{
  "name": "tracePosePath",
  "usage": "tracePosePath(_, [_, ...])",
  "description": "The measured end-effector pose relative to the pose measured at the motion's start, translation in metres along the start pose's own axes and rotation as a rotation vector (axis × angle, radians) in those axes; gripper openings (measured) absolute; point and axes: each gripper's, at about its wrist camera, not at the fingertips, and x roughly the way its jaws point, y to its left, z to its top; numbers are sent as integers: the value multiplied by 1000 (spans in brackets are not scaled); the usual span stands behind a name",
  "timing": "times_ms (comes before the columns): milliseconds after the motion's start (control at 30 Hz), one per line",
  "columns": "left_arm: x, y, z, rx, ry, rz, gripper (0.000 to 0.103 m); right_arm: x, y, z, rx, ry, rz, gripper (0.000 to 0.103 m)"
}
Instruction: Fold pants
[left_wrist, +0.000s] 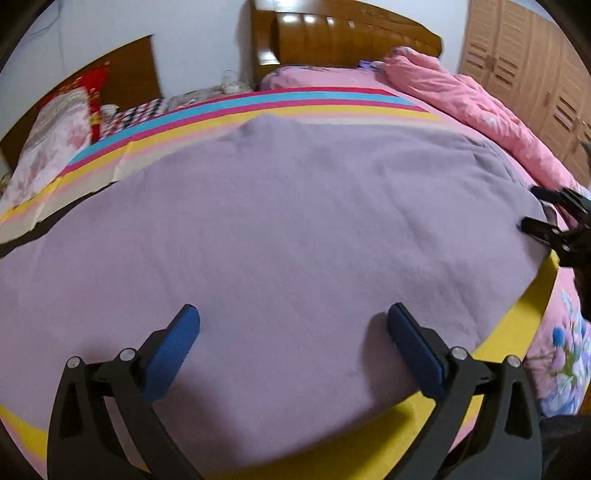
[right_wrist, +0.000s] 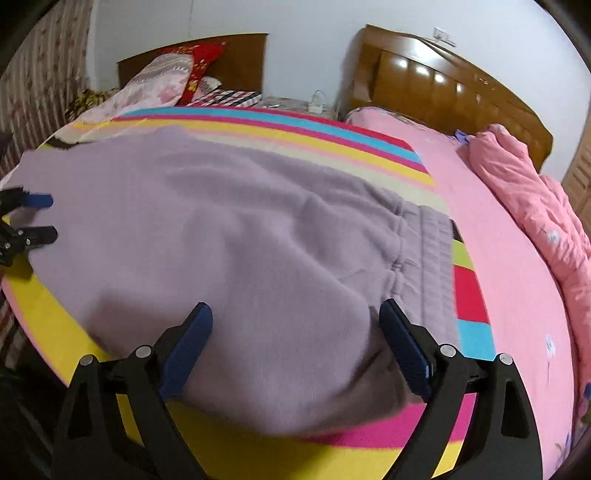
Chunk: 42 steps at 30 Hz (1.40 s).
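Lilac fleece pants (left_wrist: 295, 221) lie spread flat on a striped sheet (left_wrist: 258, 107) on the bed. In the right wrist view the pants (right_wrist: 240, 240) show their ribbed waistband (right_wrist: 432, 251) at the right. My left gripper (left_wrist: 293, 317) hovers open over the near part of the fabric, with nothing pinched between its blue pads (left_wrist: 184, 336). My right gripper (right_wrist: 295, 317) stands open just above the cloth close to the waistband, also holding nothing. Each gripper shows in the other's view: the right gripper (left_wrist: 530, 206) at the pants' right edge, the left gripper (right_wrist: 53, 218) at their left edge.
A bunched pink quilt (left_wrist: 461, 96) lies along the far right of the bed, below a brown wooden headboard (left_wrist: 351, 37). A wooden wardrobe (left_wrist: 517, 66) stands at the right. A second bed with pillows (right_wrist: 162, 81) is at the far left. The yellow sheet edge (right_wrist: 55, 325) runs near me.
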Motion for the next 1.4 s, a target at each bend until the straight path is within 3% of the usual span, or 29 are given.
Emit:
tracePosePath(67, [-8,2,-4,-14,-23,-28,101,-14,3,2,-10,-46,-11,88])
tracePosePath(200, [-6,0,-11,-25,6,9,101,-21,26,1,-19,-81,111,88])
tracePosePath(300, [-5,-1,-15,-20,3,31,101,-3,42,-12,-45,-1,87,89])
tracePosePath(400, [-6,-1,-18,-12,3,39,101,-2,27,-16,78,14,144,90])
tracePosePath(467, [-7,0,-19,-15,-6,34,101,-7,28,-14,68,20,108,90])
tracePosePath(567, [-8,3,-22,-10,-20,30,101,-18,39,-4,57,-22,67,90])
tracePosePath(700, [-8,2,-23,-10,-27,28,101,-15,63,16,79,-77,126,90])
tracePosePath(833, [-9,4,-24,-8,-32,20,101,15,83,10,71,32,135,91])
tracePosePath(1000, [-14,12,-28,-26,-51,-10,101,16,82,1,89,26,142,92])
tracePosePath(1100, [-27,35,-34,-113,-82,-54,101,12,84,10,72,68,96,92])
tracePosePath(1133, [-34,44,-36,-139,-100,-61,101,7,89,18,60,55,65,92])
tracePosePath(1200, [-57,75,-47,-226,-175,-117,101,0,101,37,29,4,86,92])
tracePosePath(1267, [-75,120,-59,-360,-233,-153,101,-4,127,66,-40,-60,152,92])
tracePosePath(1400, [-106,251,-108,-800,-345,-145,101,13,200,116,-202,-119,255,92])
